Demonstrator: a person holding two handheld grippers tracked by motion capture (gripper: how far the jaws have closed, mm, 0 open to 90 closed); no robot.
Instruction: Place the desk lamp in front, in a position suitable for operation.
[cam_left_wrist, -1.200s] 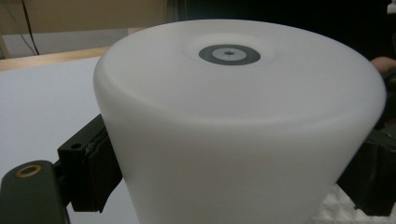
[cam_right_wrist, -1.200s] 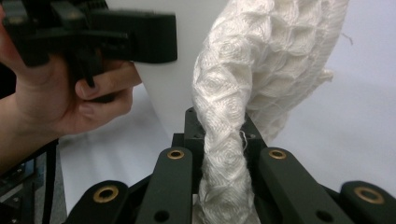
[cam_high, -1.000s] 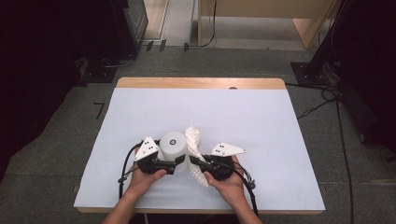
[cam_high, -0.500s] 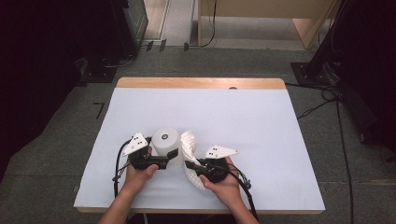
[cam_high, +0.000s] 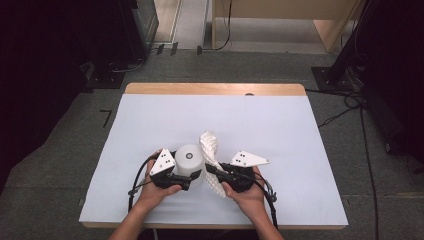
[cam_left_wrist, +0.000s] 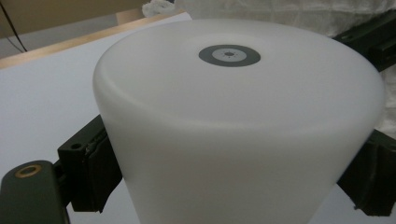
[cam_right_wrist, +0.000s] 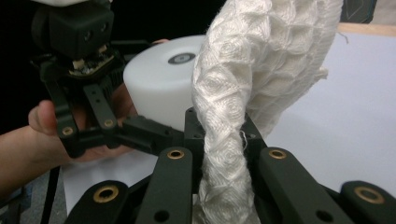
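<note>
From the high view, the white cylinder (cam_high: 189, 159) stands near the tabletop's (cam_high: 150, 115) near edge, the white netting (cam_high: 210, 150) just right of it. Left gripper view: the left tongs (cam_left_wrist: 224, 163) clamp the cylinder's sides. Right gripper view: the right tongs (cam_right_wrist: 223, 154) pinch the netting.

A white-topped desk (cam_high: 280, 130) with a wooden far edge stands on grey carpet (cam_high: 75, 150). Beyond it rise pale wooden furniture legs (cam_high: 332, 30); dark equipment (cam_high: 60, 45) flanks both sides, black cables (cam_high: 360, 115) trailing across the floor.
</note>
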